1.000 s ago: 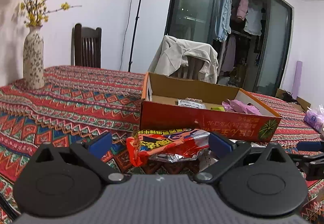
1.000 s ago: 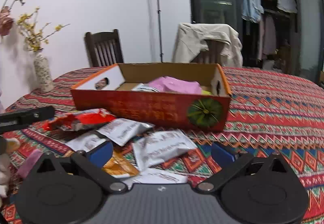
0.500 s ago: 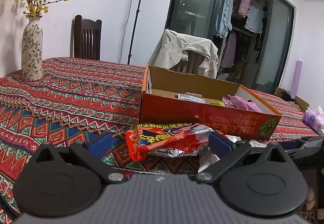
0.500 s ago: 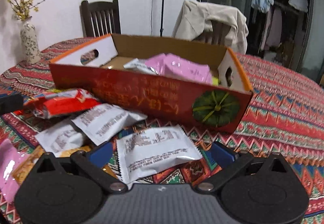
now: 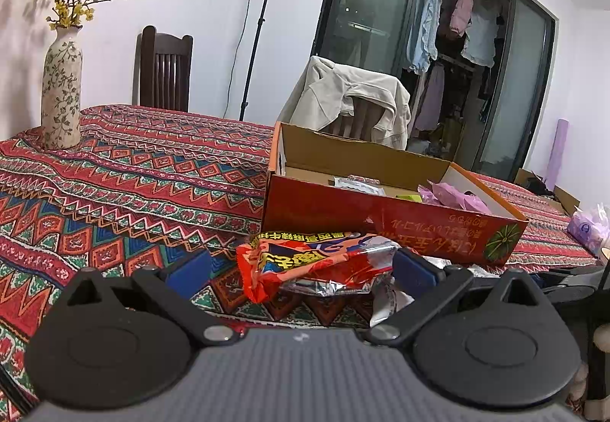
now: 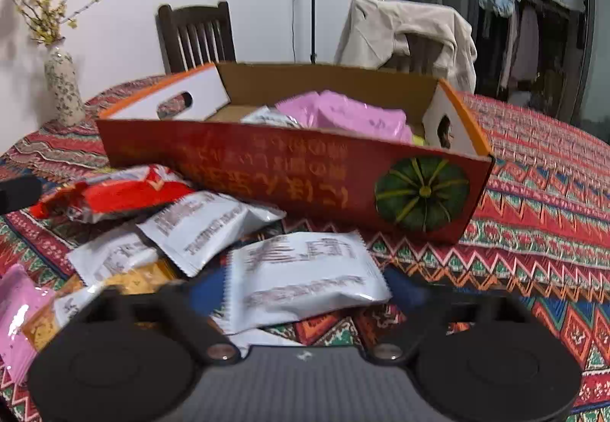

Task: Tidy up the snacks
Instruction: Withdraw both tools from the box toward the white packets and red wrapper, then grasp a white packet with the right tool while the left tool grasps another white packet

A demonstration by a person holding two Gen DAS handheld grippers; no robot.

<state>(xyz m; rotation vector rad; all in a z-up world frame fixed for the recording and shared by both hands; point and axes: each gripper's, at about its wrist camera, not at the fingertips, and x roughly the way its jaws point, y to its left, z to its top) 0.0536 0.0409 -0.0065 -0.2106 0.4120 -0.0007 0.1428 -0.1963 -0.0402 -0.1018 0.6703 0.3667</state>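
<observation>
Right gripper (image 6: 303, 294) is down over the white packet (image 6: 305, 279) lying just in front of the red box (image 6: 289, 170), jaws just been closing, packet between them, though whether the pads bite yet I cannot tell. Left gripper (image 5: 301, 267) waits wide open around the red snack bag (image 5: 316, 263), also just before the box, one pad at the bag's edge, no real grip. Pink packets (image 6: 350, 116) sit inside the box already, so that's surely where these are headed

Home: hanging clothes (image 5: 461, 36), vase (image 5: 61, 86), dining chair (image 5: 164, 71).
</observation>
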